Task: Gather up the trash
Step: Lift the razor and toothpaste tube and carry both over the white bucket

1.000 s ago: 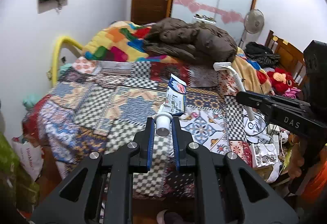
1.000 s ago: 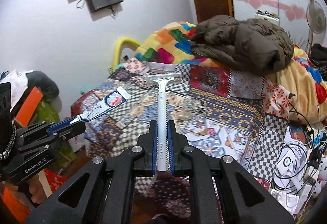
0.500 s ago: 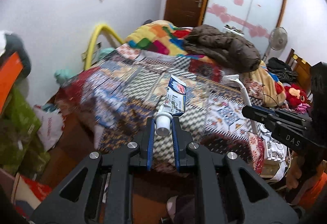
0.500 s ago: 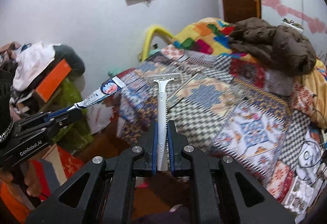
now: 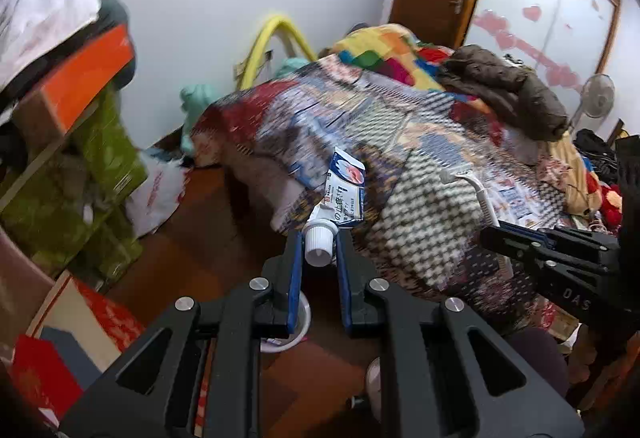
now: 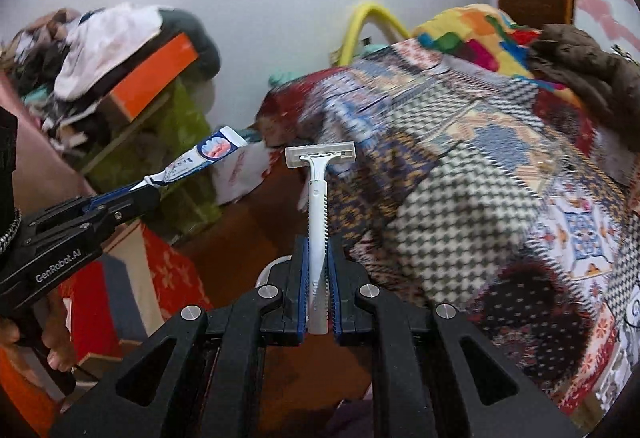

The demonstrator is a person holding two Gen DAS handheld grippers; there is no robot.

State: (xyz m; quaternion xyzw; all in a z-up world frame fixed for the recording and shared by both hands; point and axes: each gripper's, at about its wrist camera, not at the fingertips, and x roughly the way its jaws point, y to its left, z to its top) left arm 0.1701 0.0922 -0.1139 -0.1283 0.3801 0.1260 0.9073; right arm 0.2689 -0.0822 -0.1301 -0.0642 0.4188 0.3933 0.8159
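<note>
Both tools pinch trash, left tool toothpaste tube, right tool razor, beside the bed's edge.

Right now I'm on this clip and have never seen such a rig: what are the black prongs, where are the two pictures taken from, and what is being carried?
No robot here: a person holds a two-finger gripper in each hand, with a fisheye camera on each looking along its fingers. The left camera shows the left gripper clamped on the white cap of a toothpaste tube. The right camera shows the right gripper clamped on the handle of a disposable razor, blade end forward. Each gripper also appears at the edge of the other's picture. Beyond lie a bed with a patchwork quilt and a brown jacket on it.
</note>
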